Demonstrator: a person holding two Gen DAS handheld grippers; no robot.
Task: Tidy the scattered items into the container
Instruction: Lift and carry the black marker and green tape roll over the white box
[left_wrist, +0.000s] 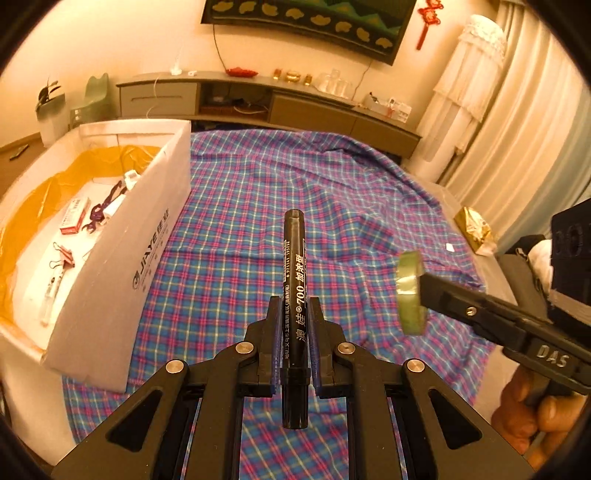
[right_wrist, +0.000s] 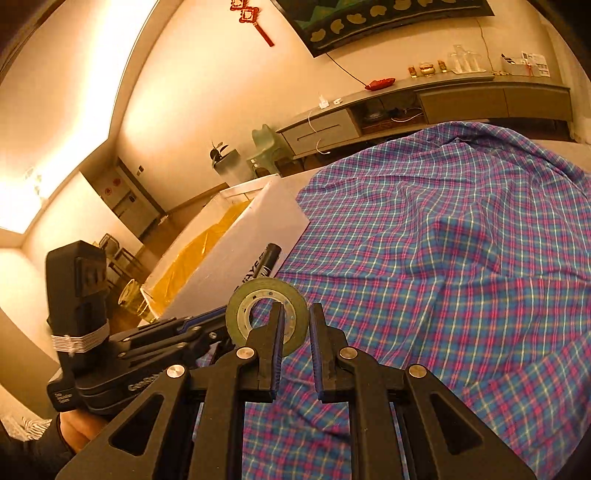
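Left gripper (left_wrist: 294, 314): clenched on a black marker (left_wrist: 294, 280), barrel lying along the fingers, cap end poking forward over the plaid cloth (left_wrist: 258, 206).
Right gripper (right_wrist: 297, 321): gripping a roll of green tape (right_wrist: 266, 317) by its ring wall, one finger passing through the core; roll is hanging in the air, clear of the cloth.
Container (left_wrist: 122, 266): white foam box with yellow lining, sitting at the cloth's left edge; binder clips, a small red-and-white box and other bits already lying inside.
Bed: no loose task items showing on the plaid, only a small white scrap.
Step in hand: carrying both items toward the box, judging by their position beside it.
Next move: bringing each gripper over the open top, past the near wall, then loosening to drop; marker is nearer.
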